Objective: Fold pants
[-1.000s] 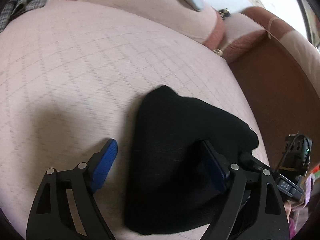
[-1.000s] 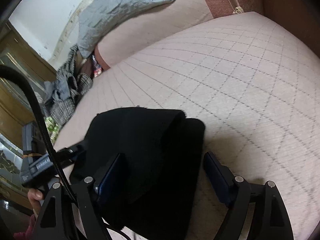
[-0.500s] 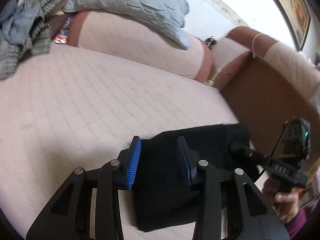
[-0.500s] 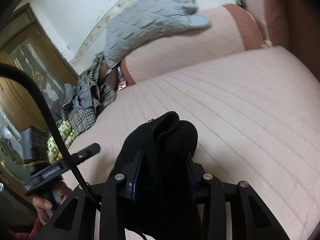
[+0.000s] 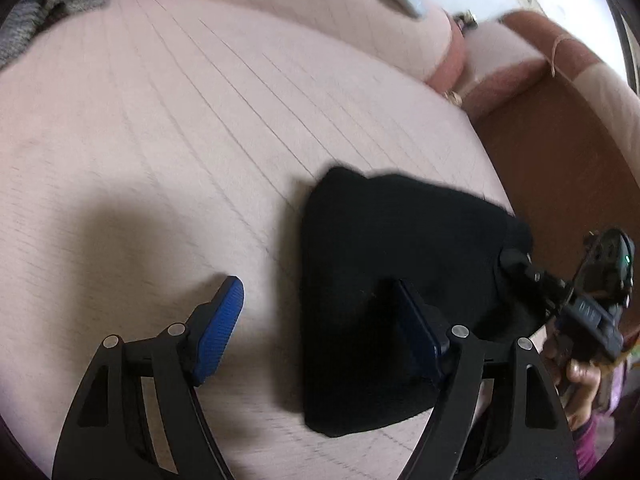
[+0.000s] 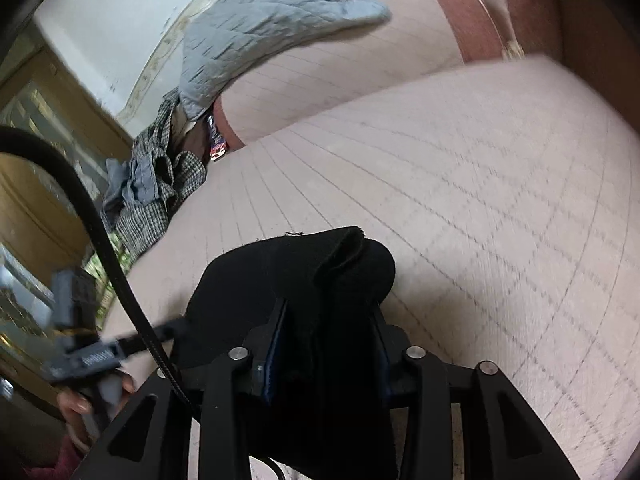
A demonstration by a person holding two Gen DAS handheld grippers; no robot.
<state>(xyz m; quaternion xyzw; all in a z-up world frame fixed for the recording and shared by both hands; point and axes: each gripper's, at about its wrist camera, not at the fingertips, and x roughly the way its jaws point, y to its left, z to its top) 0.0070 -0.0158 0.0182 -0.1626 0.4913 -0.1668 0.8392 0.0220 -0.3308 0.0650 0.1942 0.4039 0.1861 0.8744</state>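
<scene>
One pair of black pants [image 5: 384,280] lies folded in a bundle on the pink sofa seat [image 5: 180,120], near its front edge. My left gripper [image 5: 320,328] is opening wide, one pad on bare seat, the other over the pants, pinching nothing. My right gripper [image 6: 328,344] is opening too, its two pads against a fold of the pants between them.

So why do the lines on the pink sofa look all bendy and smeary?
Left wrist view: the fisheye lens curves the sofa seat into a dome, motion blur smears its stitching, and a soft shadow lies beside the black pants. Right wrist view: the same bending, blurred stitch lines on the right, and dark lens corners.
</scene>
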